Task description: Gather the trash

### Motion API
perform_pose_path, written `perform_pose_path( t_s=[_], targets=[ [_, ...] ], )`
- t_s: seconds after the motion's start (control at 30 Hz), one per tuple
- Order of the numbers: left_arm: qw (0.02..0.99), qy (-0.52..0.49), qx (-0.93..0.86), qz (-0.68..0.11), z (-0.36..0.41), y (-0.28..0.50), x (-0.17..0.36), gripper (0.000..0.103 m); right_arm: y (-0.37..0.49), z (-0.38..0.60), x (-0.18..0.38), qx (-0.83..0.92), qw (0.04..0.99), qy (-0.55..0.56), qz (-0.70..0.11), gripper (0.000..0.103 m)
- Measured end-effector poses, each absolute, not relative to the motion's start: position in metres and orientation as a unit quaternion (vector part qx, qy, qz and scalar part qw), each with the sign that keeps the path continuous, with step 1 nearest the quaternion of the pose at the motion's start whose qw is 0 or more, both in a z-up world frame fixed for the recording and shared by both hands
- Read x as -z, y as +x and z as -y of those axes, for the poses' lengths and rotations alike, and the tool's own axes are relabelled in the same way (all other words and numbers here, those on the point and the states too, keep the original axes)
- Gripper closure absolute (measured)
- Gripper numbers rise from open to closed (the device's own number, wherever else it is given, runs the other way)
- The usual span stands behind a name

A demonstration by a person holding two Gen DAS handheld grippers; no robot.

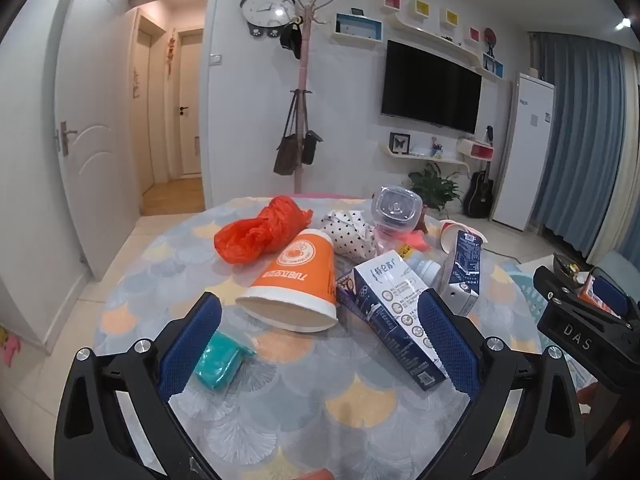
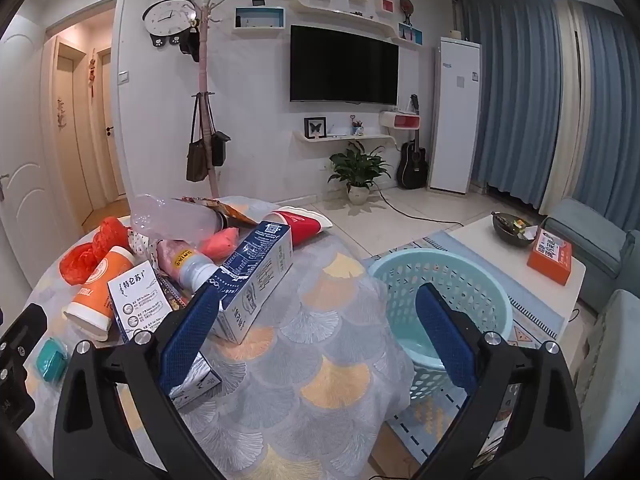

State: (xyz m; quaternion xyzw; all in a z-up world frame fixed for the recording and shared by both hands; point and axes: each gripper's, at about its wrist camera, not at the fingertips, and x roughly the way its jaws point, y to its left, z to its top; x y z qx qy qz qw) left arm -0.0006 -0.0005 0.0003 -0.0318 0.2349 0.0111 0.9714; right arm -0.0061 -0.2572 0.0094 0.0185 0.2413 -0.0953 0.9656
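Trash lies piled on a round table [image 1: 280, 412] with a fan-pattern cloth. An orange paper cup [image 1: 296, 280] lies on its side, mouth toward me. A blue-white milk carton [image 1: 396, 312] lies beside it, a red plastic bag [image 1: 260, 228] behind, a teal wad [image 1: 220, 360] in front. My left gripper [image 1: 320, 336] is open above the cloth, just short of the cup. My right gripper [image 2: 320, 328] is open and empty over the table's right edge, next to a second carton [image 2: 256, 276]. A light blue basket [image 2: 436, 300] stands on the floor below.
A clear plastic bottle [image 2: 176, 220], a small white bottle [image 2: 188, 264], a red cup [image 2: 304, 222] and a polka-dot wrapper [image 1: 352, 232] are in the pile. A white coffee table [image 2: 516, 256] with an orange box and a sofa [image 2: 600, 248] stand at right.
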Motion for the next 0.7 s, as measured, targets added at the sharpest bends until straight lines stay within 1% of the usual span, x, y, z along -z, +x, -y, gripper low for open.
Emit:
perform_pose_path(
  t_s=[0.33, 0.4, 0.7],
  targets=[
    [0.971, -0.040, -0.004, -0.238, 0.009, -0.003, -0.010, 0.007, -0.011, 0.255, -0.014, 0.094, 0.969, 0.023, -0.228, 0.009],
    [0.971, -0.041, 0.013, -0.237, 0.003, -0.004, -0.002, 0.008, -0.012, 0.254, -0.017, 0.093, 0.969, 0.025, -0.227, 0.009],
    [0.978, -0.038, 0.030, -0.203, 0.003, -0.014, -0.008, 0.008, -0.015, 0.259, -0.018, 0.090, 0.972, 0.032, -0.215, 0.009]
  ],
)
